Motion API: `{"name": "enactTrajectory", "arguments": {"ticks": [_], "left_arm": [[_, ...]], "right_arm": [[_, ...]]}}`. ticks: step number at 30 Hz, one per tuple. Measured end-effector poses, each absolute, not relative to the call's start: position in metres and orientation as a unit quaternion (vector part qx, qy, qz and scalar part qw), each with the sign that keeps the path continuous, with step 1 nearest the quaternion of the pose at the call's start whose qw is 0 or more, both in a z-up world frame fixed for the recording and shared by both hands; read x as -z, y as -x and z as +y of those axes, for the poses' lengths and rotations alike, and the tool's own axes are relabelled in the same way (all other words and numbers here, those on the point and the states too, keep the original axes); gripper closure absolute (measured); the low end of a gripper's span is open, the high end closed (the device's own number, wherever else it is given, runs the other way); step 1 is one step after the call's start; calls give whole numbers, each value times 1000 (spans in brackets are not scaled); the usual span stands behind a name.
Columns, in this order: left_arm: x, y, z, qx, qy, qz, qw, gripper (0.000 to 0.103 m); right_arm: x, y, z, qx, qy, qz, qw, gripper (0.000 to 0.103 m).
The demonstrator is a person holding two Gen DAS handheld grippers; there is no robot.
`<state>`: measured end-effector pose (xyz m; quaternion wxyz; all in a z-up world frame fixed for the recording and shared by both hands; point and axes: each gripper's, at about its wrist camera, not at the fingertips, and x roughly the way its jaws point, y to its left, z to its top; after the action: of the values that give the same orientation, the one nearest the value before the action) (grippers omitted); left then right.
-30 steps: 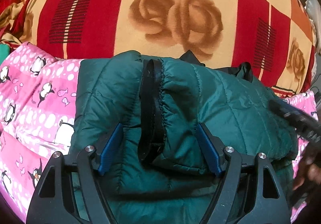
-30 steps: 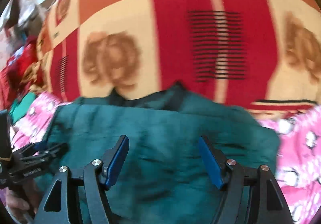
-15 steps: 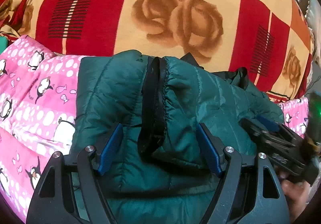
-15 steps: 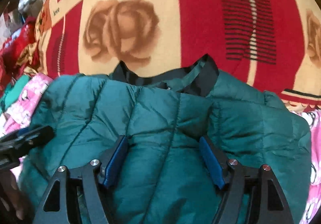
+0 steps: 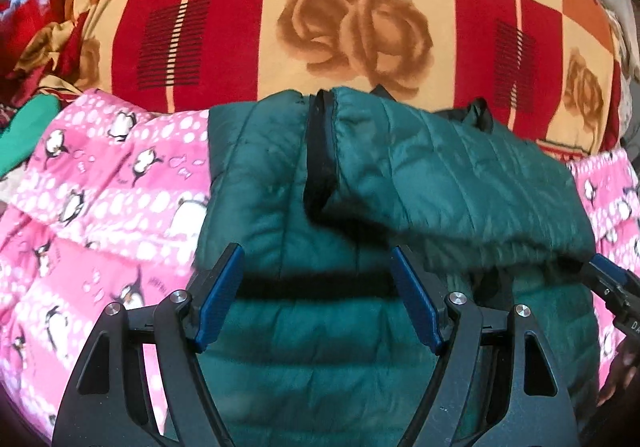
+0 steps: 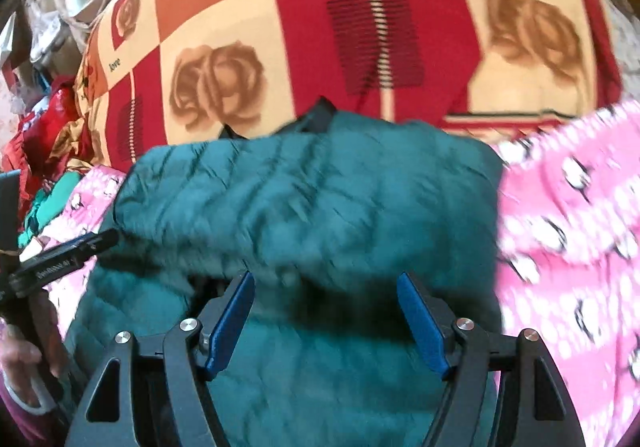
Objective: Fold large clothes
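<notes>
A dark green quilted jacket [image 5: 400, 183] lies folded on a pink penguin blanket [image 5: 100, 199], its black-edged zip seam [image 5: 318, 151] running up the middle. My left gripper [image 5: 318, 295] is open and empty, just above the jacket's near part. My right gripper [image 6: 324, 321] is open and empty over the jacket [image 6: 320, 199], whose upper layer lies folded across. The right gripper's tip also shows at the right edge of the left wrist view [image 5: 612, 283]. The left gripper shows at the left of the right wrist view [image 6: 60, 259].
A red, orange and cream rose-patterned blanket [image 5: 352, 19] rises behind the jacket. Crumpled red and green cloth [image 5: 28, 79] lies at the far left. The pink blanket [image 6: 568, 231] extends to the right of the jacket.
Both grippers have pulled back toward me from the jacket. The jacket's right part now lies folded flatter across the middle. The right wrist view is blurred from motion.
</notes>
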<state>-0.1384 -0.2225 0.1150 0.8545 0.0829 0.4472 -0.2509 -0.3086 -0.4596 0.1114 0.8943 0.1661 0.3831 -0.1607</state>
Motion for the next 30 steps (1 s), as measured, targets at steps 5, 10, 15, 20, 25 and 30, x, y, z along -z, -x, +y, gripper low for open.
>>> {"name": "enactTrajectory", "arguments": {"ticks": [5,10,15,20,25,30], "left_arm": [[-120,165,-205,244,-94,437,861,27],[-115,181,-190,237,-103,444,858,27],[-112,195,-177,232,-101,450,857,27],[-111,207,-167,230,-104,449,857,27],[-112,218,-155,229,-101,450,857,27],[-111,228,-145,227,-101,451,857,27]], "right_arm": [[-102,335,-451,169,-169,395,887,31],[-92,355,-445,173,-172,403,882,31],[-87,375,-436,179,-176,406,879,31],[-84,392,-431,187,-181,410,874,24],[-83,409,-425,190,-182,415,871,24],[-86,425,-420,192,-182,417,870,24]]}}
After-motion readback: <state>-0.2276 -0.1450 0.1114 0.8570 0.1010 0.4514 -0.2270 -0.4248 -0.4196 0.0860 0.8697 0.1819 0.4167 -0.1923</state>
